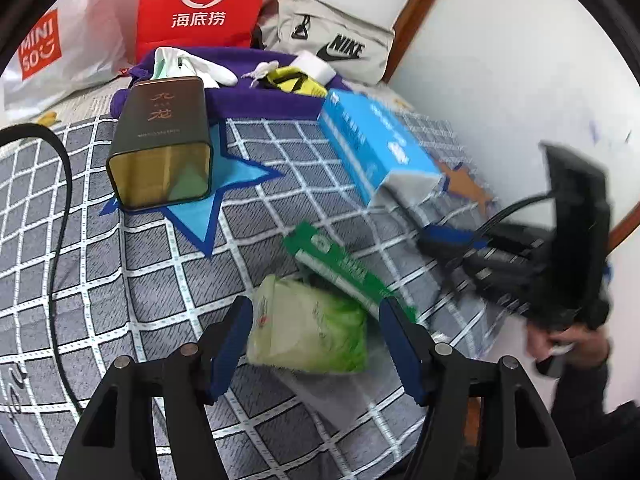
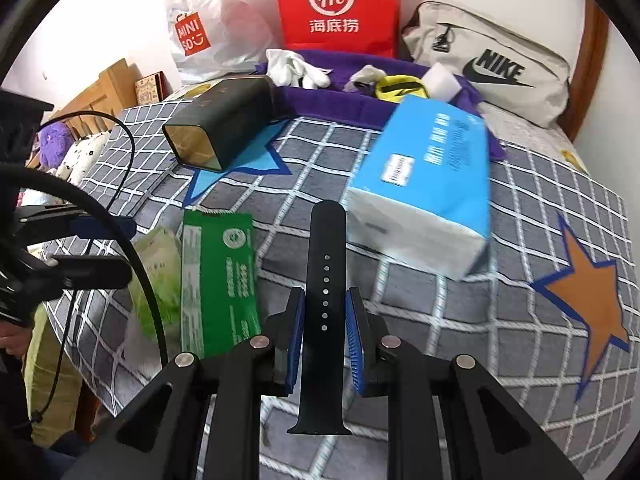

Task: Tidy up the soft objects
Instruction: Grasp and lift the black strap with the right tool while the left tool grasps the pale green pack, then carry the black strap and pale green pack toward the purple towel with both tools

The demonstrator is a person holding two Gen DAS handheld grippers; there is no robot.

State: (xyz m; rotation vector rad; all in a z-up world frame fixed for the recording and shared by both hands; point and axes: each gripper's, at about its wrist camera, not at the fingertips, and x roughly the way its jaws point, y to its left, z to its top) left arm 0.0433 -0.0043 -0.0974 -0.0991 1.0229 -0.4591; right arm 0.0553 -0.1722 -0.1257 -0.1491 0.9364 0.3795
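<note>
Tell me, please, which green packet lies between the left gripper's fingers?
The pale green soft packet, puffy and rounded; the dark green flat packet lies beyond the left gripper.

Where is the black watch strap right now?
The black watch strap is in the right wrist view, pinched between the pads of the right gripper. It hangs above the checked bedspread, between the green packet and the blue tissue pack.

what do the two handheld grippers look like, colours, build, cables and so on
Both are matte black frames with silver round pivot pins and blue ribbed pads on the fingers. The left gripper and right gripper look the same build. Black cables trail from the left unit. A dark sleeve shows by the hand on the right gripper.
</note>
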